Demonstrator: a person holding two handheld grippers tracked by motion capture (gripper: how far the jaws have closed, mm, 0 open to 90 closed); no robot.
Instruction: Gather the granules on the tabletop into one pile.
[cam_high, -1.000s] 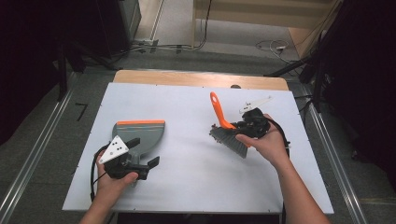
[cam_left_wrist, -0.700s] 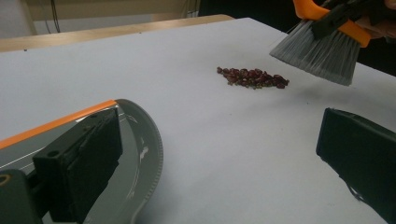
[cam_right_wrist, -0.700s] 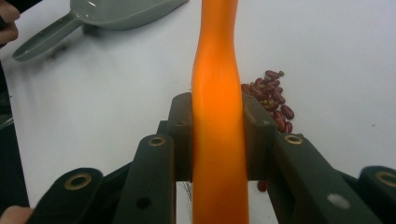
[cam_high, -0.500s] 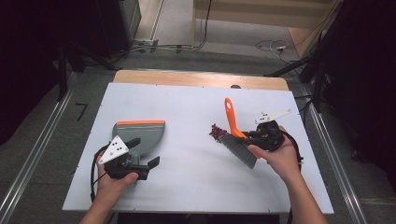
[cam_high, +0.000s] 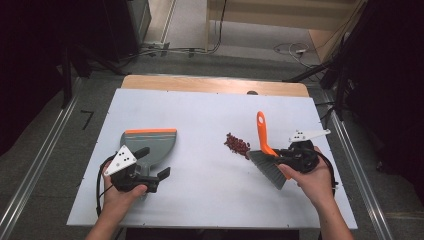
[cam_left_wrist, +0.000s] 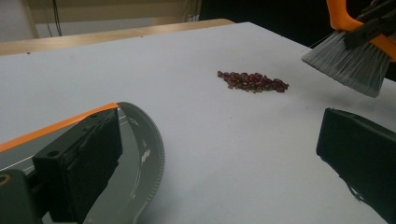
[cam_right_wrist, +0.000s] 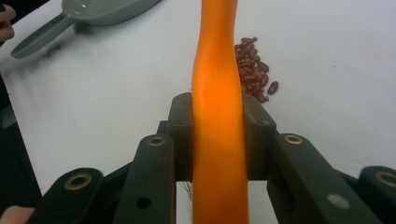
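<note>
A small pile of dark red beans (cam_high: 236, 144) (cam_left_wrist: 252, 81) (cam_right_wrist: 254, 70) lies on the white tabletop (cam_high: 200, 110), right of centre. My right gripper (cam_high: 281, 156) (cam_right_wrist: 218, 112) is shut on the orange handle of a hand brush (cam_high: 264, 150) (cam_right_wrist: 217, 84). The brush's grey bristles (cam_left_wrist: 348, 63) hang just above the table, right of the beans. A grey dustpan (cam_high: 152, 145) (cam_left_wrist: 140, 158) (cam_right_wrist: 88, 11) with an orange lip lies at the left. My left gripper (cam_high: 153, 162) (cam_left_wrist: 219, 135) rests over its near end, jaws wide apart with bare table between them.
A wooden strip (cam_high: 215, 85) borders the table's far edge. Metal rails (cam_high: 35, 170) run along the floor on both sides. Cables (cam_high: 295, 50) lie on the floor beyond the table.
My right hand has carried the brush to the right and slightly nearer, uncovering the bean pile, which now lies to its left. The left hand and dustpan have stayed put.
</note>
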